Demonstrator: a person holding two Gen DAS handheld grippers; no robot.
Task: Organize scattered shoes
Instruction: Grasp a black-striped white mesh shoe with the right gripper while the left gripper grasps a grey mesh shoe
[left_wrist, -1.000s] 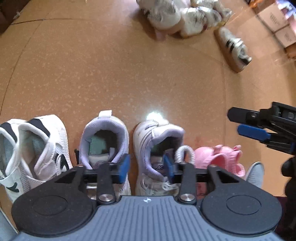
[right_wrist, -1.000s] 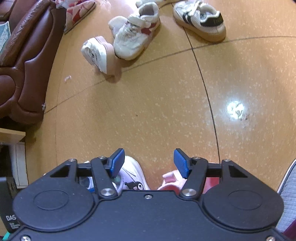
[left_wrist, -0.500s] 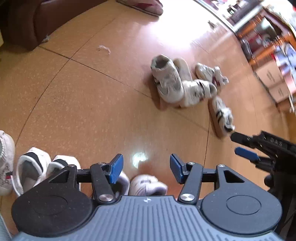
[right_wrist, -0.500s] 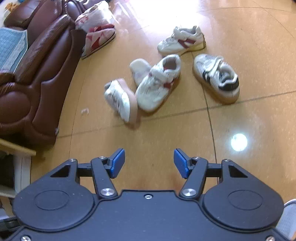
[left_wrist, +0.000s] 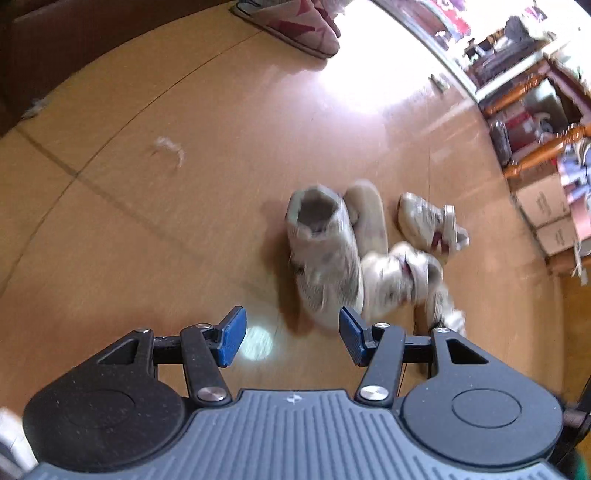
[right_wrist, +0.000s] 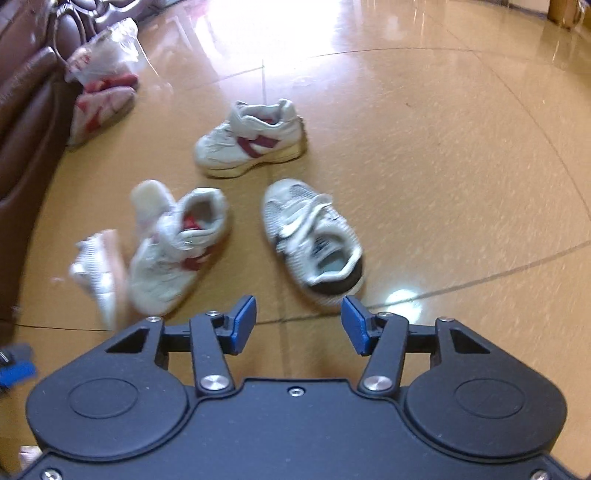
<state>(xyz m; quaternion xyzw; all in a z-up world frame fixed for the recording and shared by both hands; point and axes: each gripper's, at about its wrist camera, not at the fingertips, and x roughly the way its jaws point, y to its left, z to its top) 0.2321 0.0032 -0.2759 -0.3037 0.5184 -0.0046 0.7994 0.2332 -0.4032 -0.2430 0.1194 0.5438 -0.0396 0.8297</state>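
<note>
Several small shoes lie scattered on the tan floor. In the right wrist view a white shoe with a black heel (right_wrist: 314, 240) lies just ahead of my open right gripper (right_wrist: 298, 325). Left of it lies a white and red shoe (right_wrist: 173, 254), with a pink-soled shoe (right_wrist: 99, 273) tipped on its side beyond that. Another white and red shoe (right_wrist: 251, 140) stands farther off. In the left wrist view my open left gripper (left_wrist: 290, 336) hovers before a white shoe (left_wrist: 321, 251) whose opening faces me, blurred. Both grippers hold nothing.
A brown leather sofa (right_wrist: 22, 110) runs along the left, with red and white slippers (right_wrist: 99, 107) beside it. In the left wrist view, cardboard boxes (left_wrist: 546, 210) and wooden furniture (left_wrist: 535, 155) stand at the far right. A slipper (left_wrist: 291, 26) lies at the top.
Both grippers have lifted away from the lined-up row of shoes and moved toward the scattered pile, which now looks larger and closer. Both stay open.
</note>
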